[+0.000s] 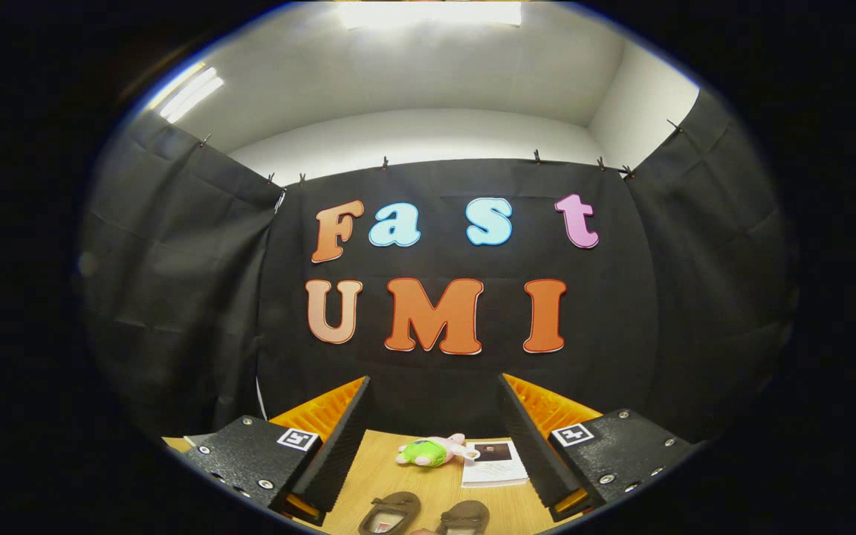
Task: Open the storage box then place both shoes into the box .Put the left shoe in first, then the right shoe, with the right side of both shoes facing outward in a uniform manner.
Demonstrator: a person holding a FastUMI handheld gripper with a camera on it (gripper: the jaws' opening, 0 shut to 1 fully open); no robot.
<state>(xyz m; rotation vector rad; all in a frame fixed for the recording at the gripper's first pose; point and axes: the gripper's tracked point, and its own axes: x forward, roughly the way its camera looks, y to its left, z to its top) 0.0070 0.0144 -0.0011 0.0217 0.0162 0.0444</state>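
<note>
- The tool (434, 438) hangs above the desk (368, 464), its two ribbed, wedge-shaped fingers spread wide with nothing between them.
- Two small brown shoes (391, 513) (465, 515), soft and rounded, lie side by side on the smooth wooden desk, near and between the fingers.
- Farther off sit a plush toy (432, 450), green and pink, and just right of it a flat printed sheet (495, 464).

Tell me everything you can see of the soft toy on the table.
The soft toy is small and plush, with a bright green body and pale pink ends. It lies on its side on the wooden table, beside a sheet of paper, beyond the two brown shoes. It sits ahead of the gripper, whose fingers stand wide apart, touching nothing.
</note>
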